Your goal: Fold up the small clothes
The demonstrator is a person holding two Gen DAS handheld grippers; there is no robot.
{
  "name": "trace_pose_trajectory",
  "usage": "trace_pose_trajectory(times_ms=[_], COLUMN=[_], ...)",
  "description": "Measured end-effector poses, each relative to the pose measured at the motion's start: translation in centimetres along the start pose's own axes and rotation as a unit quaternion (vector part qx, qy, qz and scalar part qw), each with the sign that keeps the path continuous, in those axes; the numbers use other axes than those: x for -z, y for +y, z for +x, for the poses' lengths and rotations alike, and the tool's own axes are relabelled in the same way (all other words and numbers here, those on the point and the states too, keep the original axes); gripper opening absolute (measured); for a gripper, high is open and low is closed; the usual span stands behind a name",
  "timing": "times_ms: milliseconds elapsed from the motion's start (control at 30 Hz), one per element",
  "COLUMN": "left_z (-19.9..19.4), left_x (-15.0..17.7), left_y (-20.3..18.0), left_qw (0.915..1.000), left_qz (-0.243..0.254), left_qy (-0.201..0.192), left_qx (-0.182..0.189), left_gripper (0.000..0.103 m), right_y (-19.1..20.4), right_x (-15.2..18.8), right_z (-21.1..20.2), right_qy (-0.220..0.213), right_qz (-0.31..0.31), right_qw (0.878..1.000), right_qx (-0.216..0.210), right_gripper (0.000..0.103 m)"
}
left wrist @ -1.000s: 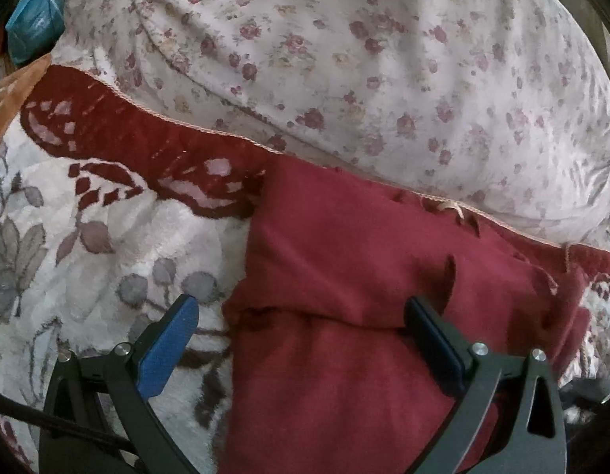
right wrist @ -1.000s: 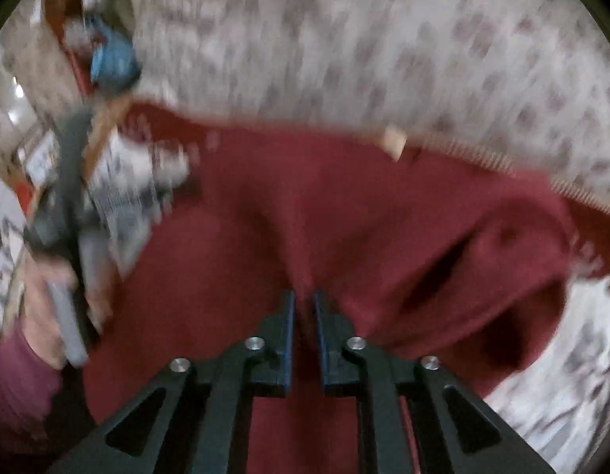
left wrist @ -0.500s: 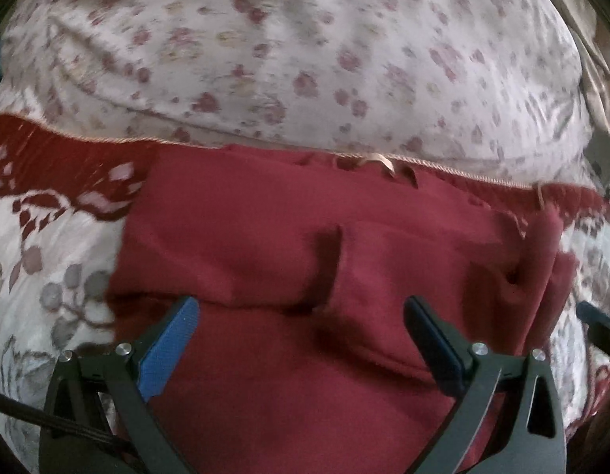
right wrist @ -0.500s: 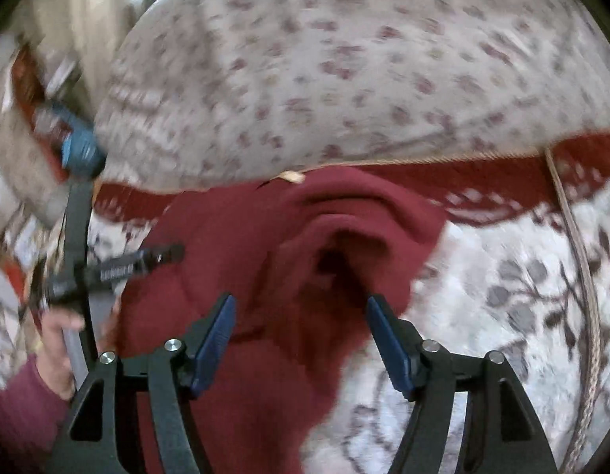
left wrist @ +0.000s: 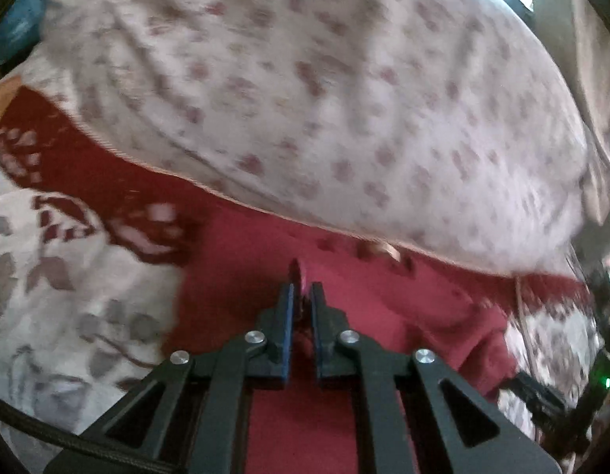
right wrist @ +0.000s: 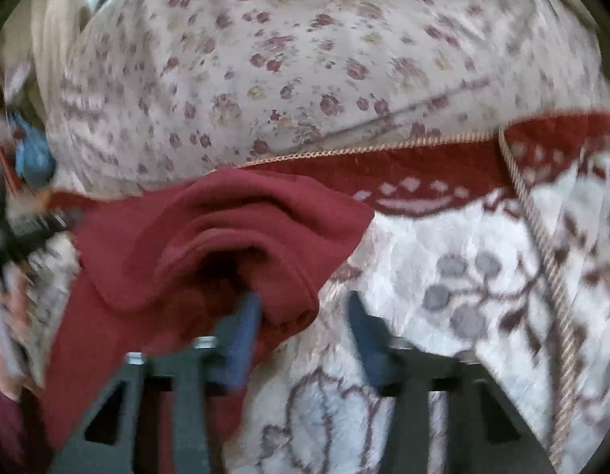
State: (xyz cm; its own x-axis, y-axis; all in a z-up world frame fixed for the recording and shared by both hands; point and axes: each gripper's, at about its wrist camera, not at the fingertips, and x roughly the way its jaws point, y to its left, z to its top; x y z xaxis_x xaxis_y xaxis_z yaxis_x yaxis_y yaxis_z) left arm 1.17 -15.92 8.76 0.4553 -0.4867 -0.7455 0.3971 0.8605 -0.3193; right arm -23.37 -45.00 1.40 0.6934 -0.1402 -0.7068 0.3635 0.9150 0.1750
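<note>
A dark red garment (left wrist: 383, 316) lies rumpled on a patterned blanket, just in front of a floral pillow. My left gripper (left wrist: 301, 296) is shut on a small pinched ridge of its cloth, near the garment's far edge. In the right wrist view the garment (right wrist: 226, 217) ends in a bunched, folded-over corner. My right gripper (right wrist: 301, 300) straddles that corner's hem with its jaws closing. The left finger (right wrist: 245, 316) lies against the cloth, and the right finger (right wrist: 362, 324) is over bare blanket with a gap showing.
A big cream pillow with small red flowers (left wrist: 344, 98) rises behind the garment. The blanket (right wrist: 462, 276) is white with grey flowers and a red border. A braided cord (right wrist: 541, 256) runs down its right side. A person's hand (right wrist: 4, 316) shows at the left edge.
The left jaws went from wide open to shut on a fold of the garment. The right gripper swung right to the garment's corner, opened from shut, and is narrowing again.
</note>
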Motion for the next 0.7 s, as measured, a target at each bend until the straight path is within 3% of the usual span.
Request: trace_pose_trajectory(times_ms=[200, 267, 300, 467, 600, 700], left_z=[-0.5, -0.4, -0.2, 0.8, 1.7, 2.4], left_x=[-1.3, -1.4, -1.3, -0.7, 0.1, 0.8], left_y=[2.8, 2.7, 2.6, 2.2, 1.7, 1.2], left_qw=[0.9990, 0.9991, 0.9993, 0.9996, 0.9991, 0.9979], left_qz=[-0.036, -0.031, -0.027, -0.013, 0.000, 0.020], left_qy=[-0.017, -0.017, -0.012, 0.011, 0.036, 0.038], left_qx=[-0.020, -0.023, -0.023, -0.021, -0.024, -0.048], left_gripper=[0.004, 0.004, 0.004, 0.010, 0.062, 0.064], right_y=[2.1, 2.3, 2.3, 2.7, 3.2, 2.6], right_x=[-0.7, -0.8, -1.0, -0.9, 1.0, 1.8], right_z=[1.7, 2.3, 2.6, 0.5, -0.5, -0.4], right_qy=[0.006, 0.006, 0.006, 0.001, 0.026, 0.037], right_qz=[-0.045, -0.062, -0.064, -0.086, -0.118, -0.106], right_qw=[0.999, 0.998, 0.998, 0.996, 0.992, 0.994], right_qx=[0.014, 0.028, 0.029, 0.019, 0.021, 0.014], right_gripper=[0.042, 0.035, 0.026, 0.017, 0.014, 0.014])
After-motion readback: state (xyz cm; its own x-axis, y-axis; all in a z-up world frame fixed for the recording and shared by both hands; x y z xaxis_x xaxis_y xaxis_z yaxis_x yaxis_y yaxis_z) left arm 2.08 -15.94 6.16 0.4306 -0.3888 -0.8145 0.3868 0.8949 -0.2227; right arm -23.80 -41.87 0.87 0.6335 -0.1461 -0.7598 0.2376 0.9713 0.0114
